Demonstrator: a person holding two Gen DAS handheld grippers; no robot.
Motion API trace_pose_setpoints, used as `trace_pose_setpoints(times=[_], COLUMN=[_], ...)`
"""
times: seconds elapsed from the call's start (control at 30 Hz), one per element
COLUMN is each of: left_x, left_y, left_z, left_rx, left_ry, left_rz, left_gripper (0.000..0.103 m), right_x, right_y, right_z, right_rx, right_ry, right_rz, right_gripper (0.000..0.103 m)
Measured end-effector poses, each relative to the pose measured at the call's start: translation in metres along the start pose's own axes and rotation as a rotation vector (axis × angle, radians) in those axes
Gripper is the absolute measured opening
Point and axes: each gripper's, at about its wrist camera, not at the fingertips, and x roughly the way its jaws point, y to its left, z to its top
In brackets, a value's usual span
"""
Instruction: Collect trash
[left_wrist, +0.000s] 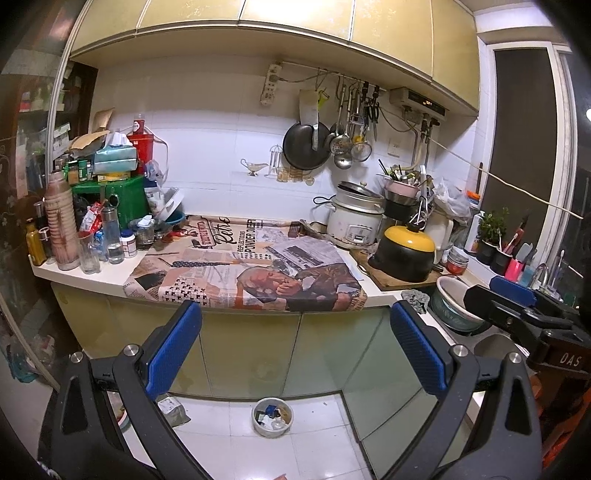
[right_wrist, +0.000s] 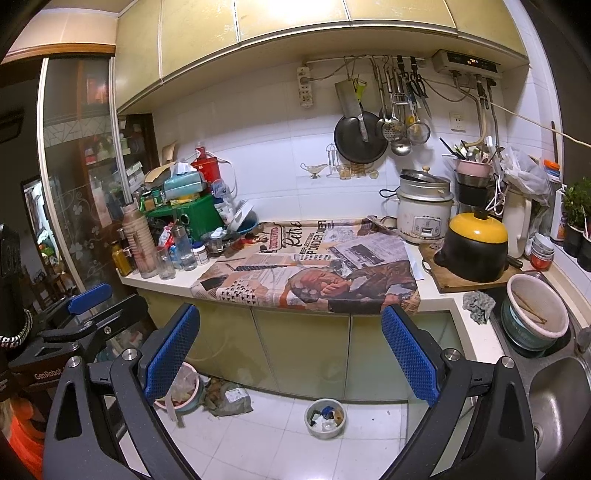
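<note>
A small round bin (left_wrist: 272, 416) holding scraps of trash stands on the white floor tiles below the counter; it also shows in the right wrist view (right_wrist: 325, 418). My left gripper (left_wrist: 295, 347) is open and empty, held in front of the cabinet doors above the bin. My right gripper (right_wrist: 291, 349) is open and empty at about the same height, to the right of the left one. A newspaper-print cloth (left_wrist: 255, 269) covers the middle of the counter. A grey crumpled rag (right_wrist: 478, 304) lies at the counter's right front edge.
Bottles and jars (left_wrist: 74, 236) crowd the counter's left end. A rice cooker (left_wrist: 356, 221), a black pot with a yellow lid (left_wrist: 406, 253) and a sink (right_wrist: 557, 402) with a bowl (right_wrist: 535, 314) sit at right. A pink basin (right_wrist: 183, 391) and a bag (right_wrist: 231, 398) lie on the floor.
</note>
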Motion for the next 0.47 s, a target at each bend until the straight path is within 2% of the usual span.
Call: trace_pose_setpoints(times=[0.2,0.47], left_x=[0.007,0.025], left_y=[0.001,0.003], left_z=[0.002,0.008], left_rx=[-0.002,0.002], left_ry=[0.000,0.002], left_rz=[0.016,0.034], left_gripper=[0.102,0.102], right_x=[0.002,0.023], right_y=[-0.002,-0.004], right_z=[0.003,0.018], right_rx=[0.006,0.020], right_ry=[-0.001,0.006], right_rz=[0.000,0.004], right_gripper=[0.098,0.098])
